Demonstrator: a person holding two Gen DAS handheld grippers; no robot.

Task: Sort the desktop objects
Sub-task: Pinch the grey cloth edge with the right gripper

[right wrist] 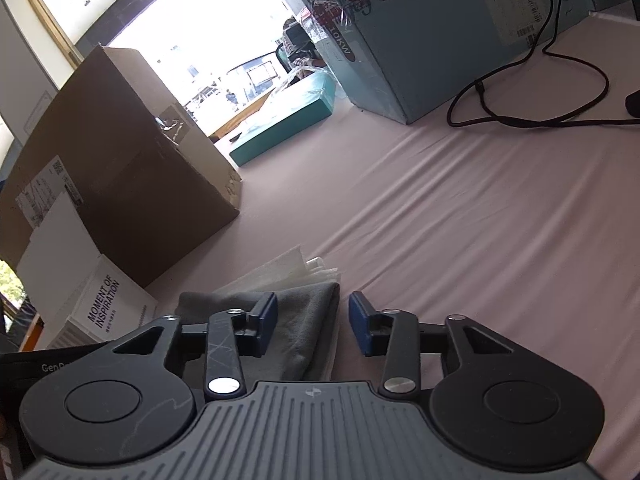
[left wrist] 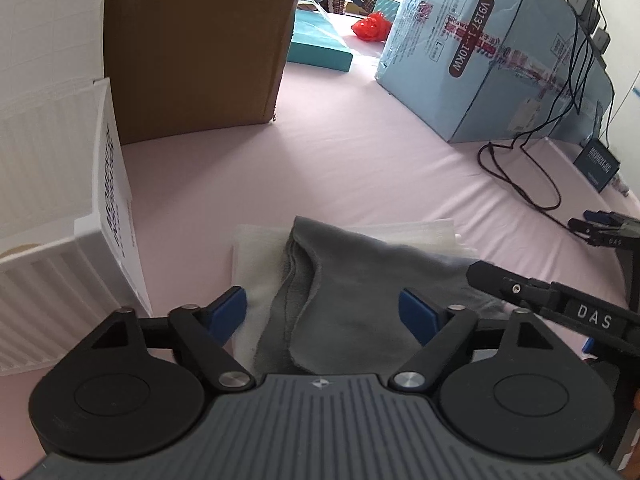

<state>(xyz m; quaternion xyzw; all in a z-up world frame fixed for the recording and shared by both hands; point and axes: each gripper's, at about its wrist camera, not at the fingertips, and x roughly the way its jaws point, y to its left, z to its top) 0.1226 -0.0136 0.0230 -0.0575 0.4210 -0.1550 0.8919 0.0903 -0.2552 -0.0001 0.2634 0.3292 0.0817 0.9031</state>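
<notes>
Left wrist view: The left gripper [left wrist: 322,312] occupies the lower centre of the frame, jaws spread wide, nothing between them. A folded grey cloth [left wrist: 360,300] lies directly ahead of the jaws, resting on a sheet of white paper [left wrist: 260,256] on the pink table cover [left wrist: 340,160]. At the left edge stands a white ribbed bin [left wrist: 44,280]; its contents cannot be determined. A white booklet [left wrist: 114,184] leans against the bin's right side. A brown cardboard box [left wrist: 196,44] fills the upper left; its interior is not visible. A light blue carton [left wrist: 492,48] stands at upper right, with black cables [left wrist: 520,176] trailing below it. A teal flat box [left wrist: 316,44] lies at top centre. The right gripper [left wrist: 496,278] enters from the right edge, its finger tip over the cloth.

Right wrist view: The right gripper [right wrist: 312,320] sits at lower centre, jaws apart. The grey cloth [right wrist: 308,320] lies partly between the jaws, its corner near the left finger; contact cannot be determined. The white paper [right wrist: 288,268] protrudes beyond the cloth. The brown cardboard box [right wrist: 132,168] stands at left, closed side facing the camera.
</notes>
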